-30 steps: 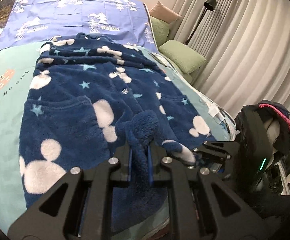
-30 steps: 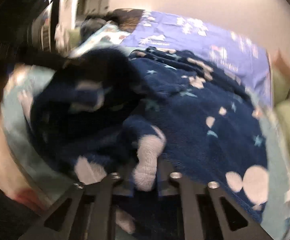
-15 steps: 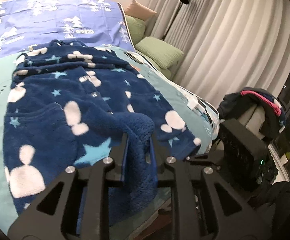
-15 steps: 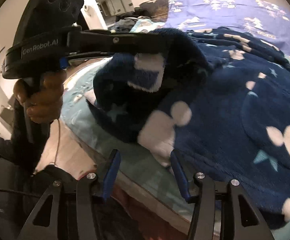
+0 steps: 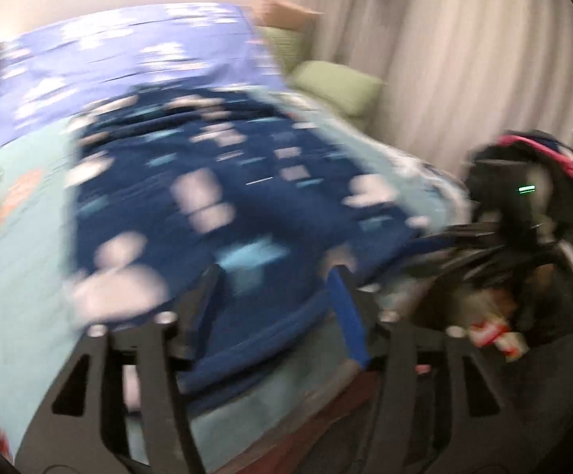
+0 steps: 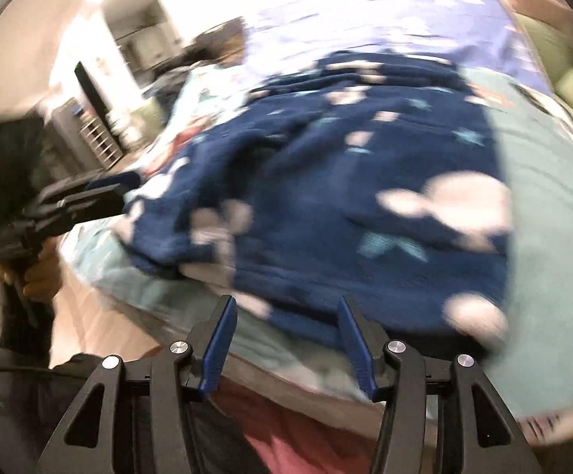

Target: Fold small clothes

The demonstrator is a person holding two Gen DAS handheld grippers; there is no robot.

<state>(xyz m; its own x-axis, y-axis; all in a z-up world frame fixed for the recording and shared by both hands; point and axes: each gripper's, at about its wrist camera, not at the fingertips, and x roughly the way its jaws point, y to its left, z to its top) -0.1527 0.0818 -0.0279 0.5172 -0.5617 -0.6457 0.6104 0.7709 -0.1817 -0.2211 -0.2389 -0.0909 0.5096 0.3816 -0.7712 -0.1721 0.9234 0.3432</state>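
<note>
A navy fleece garment (image 6: 365,181) with pale mouse-head shapes and light blue stars lies spread across the mint-green bedsheet (image 6: 555,205), its near hem along the near edge of the bed. It looks laid out flat so that the next fold can be taken cleanly. At the far end a lilac duvet (image 6: 385,19) covers the head of the bed, with green pillows (image 5: 337,83) at the far right.

The left gripper (image 5: 274,288) has just been opening. Its jaws now stand apart over the near hem, and the fleece shows between them but looks loose rather than pinched; the picture is too smeared to be sure of contact. The right gripper (image 6: 286,324) has also opened within the last moment and sits half wide, its blue pads (image 6: 217,339) clear of the cloth, holding nothing, just off the near edge of the bed.

Seen from the right wrist, the person's hand (image 6: 39,272) carries the left gripper at the garment's near-left corner. I judge both have let the fabric drop after placing it, and are pulling back to choose new grip points.
</note>
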